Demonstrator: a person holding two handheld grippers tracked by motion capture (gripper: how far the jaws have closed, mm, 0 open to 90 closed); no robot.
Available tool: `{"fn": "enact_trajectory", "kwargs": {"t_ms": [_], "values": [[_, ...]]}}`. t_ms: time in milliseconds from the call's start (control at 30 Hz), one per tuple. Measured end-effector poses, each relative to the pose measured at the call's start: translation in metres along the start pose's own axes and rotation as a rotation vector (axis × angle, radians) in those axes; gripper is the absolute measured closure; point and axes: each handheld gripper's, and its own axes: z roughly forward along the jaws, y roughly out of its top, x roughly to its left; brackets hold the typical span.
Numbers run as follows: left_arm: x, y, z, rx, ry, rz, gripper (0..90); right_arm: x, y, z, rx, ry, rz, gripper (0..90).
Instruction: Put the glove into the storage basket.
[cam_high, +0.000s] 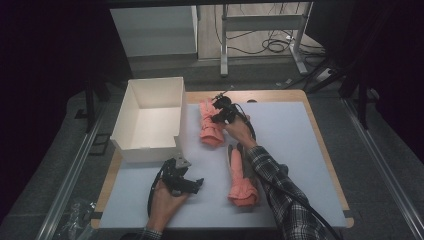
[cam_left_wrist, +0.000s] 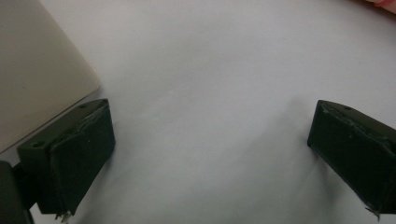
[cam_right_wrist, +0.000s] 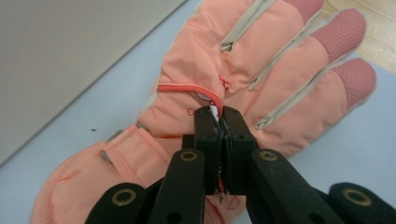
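The right gripper (cam_right_wrist: 219, 114) is closed, pinching the fabric of the far pink glove (cam_high: 210, 125), which lies lengthwise, fingers far, just right of the white box (cam_high: 150, 117). The left gripper (cam_high: 186, 183) rests open and empty, near. A second glove (cam_high: 241, 180) lies on the pale blue mat (cam_high: 295, 150); cables are seen on the floor beyond.

Pink glove (cam_right_wrist: 261, 70), flat beside box (cam_high: 150, 112)
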Motion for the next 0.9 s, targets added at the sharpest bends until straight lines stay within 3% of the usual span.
{"fn": "enact_trajectory", "kwargs": {"t_ms": [167,333,600,900], "values": [[0.000,0.000,0.000,0.001,0.000,0.000,0.7,0.000,0.000,-0.014,-0.017,0.024,0.009,86.2],[0.000,0.000,0.000,0.002,0.000,0.002,0.7,0.004,0.006,-0.041,-0.064,0.069,0.012,86.2],[0.000,0.000,0.000,0.001,0.000,0.002,0.7,0.012,0.008,-0.072,-0.086,0.124,0.003,86.0],[0.000,0.000,0.000,0.001,0.001,0.003,0.7,0.026,-0.013,-0.112,-0.097,0.179,-0.005,85.7]]}}
